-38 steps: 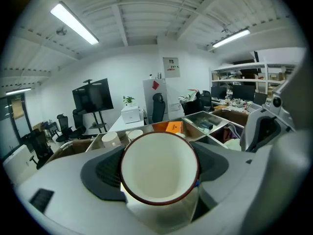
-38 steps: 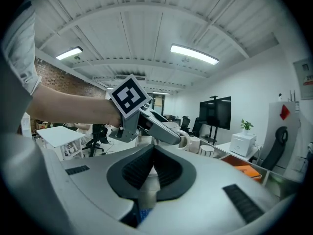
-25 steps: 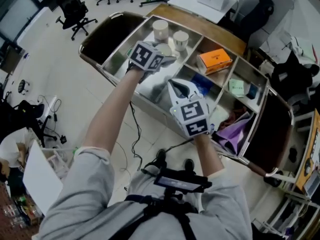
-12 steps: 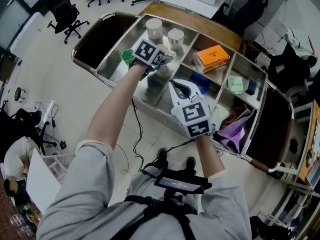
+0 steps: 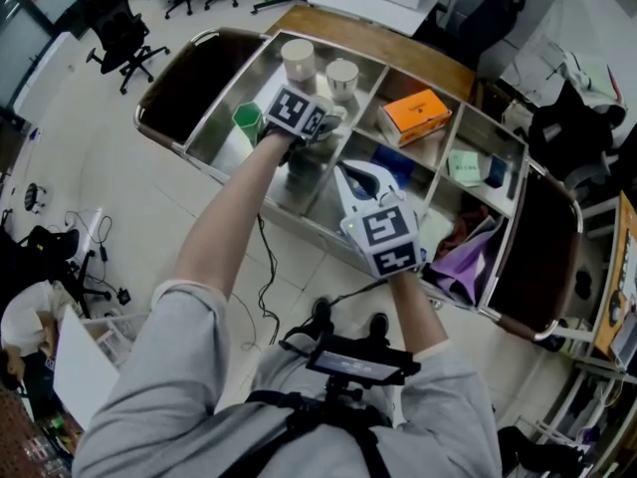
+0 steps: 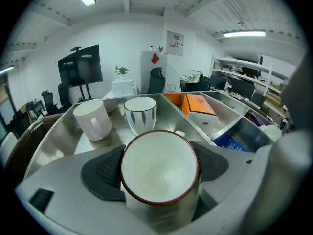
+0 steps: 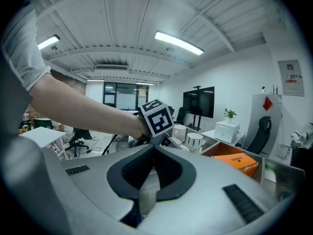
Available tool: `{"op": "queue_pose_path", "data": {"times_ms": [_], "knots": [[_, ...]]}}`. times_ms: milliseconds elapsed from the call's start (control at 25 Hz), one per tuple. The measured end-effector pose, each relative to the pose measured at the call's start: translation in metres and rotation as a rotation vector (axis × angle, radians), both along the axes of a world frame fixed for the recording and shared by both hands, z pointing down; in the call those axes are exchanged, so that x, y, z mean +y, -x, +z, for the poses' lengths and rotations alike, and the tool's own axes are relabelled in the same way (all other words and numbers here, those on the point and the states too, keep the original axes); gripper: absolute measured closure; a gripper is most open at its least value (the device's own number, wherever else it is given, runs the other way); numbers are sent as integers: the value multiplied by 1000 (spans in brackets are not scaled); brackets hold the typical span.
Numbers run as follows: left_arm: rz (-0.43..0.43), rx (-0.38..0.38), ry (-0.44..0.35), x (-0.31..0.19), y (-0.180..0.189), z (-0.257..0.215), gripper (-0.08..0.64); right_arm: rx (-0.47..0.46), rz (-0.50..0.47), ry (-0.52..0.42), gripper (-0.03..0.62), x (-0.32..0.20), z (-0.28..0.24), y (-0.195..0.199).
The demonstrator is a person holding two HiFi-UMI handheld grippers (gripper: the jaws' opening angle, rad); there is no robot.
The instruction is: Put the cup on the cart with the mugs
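**A:** What is the left gripper (image 6: pixel 160 173) doing?

**B:** Its jaws stand wide, and both dark pads press on the sides of the cup (image 6: pixel 159 163). The cup is white inside with a dark red rim and has a grey metal-looking wall. Its mouth tilts toward the camera.

**A:** And the right gripper (image 7: pixel 153 150)?

**B:** Its jaws are brought together with nothing between them. It hangs over the near edge of the cart (image 5: pixel 177 145), around the middle of the cart's length.

**A:** Where is the cup in relation to the cart?

**B:** It is over the cart's steel mug compartment, on the near side. I can't tell whether its base touches the steel.

**A:** What else is in the cart?

**B:** A white mug (image 6: pixel 93 119) and a blue-striped mug (image 6: pixel 140 114) stand side by side at the far side of that compartment. A green cup (image 5: pixel 247 119) is toward the cart's left end. An orange box (image 6: pixel 198 106) lies in the next compartment along, and a purple cloth (image 5: pixel 468 262) is bundled near the cart's right end.

**A:** What about the room?

**B:** It is an office with a pale floor (image 5: pixel 119 207). There are black chairs (image 5: pixel 119 33) beyond the cart's left end, a dark screen (image 6: pixel 80 68) on a stand behind the cart and a cable (image 5: pixel 267 267) on the floor in front of it.

**A:** Is anything in the way?

**B:** Only the two mugs, which are close behind the cup
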State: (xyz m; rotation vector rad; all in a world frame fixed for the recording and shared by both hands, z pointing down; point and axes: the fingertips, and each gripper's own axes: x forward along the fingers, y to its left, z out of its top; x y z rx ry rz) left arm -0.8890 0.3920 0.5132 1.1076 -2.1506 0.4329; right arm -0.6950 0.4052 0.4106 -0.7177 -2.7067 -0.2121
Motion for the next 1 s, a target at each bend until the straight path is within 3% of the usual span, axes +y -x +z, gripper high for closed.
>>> {"op": "queue_pose_path", "data": {"times_ms": [440,520,720,1000], "knots": [[-18,-31,-12,-1,2,2,141,13,5,0,591,-2,6,0],[-19,-36,4,0,3,4,88,14,5,1,591,-1,7,0],[-37,-47,18,9,2,1,69,12,2,2,591,2,6,-3],[-36,-96,-27,12,-1,-24,69,7,0,1,591,8,6,-6]]}}
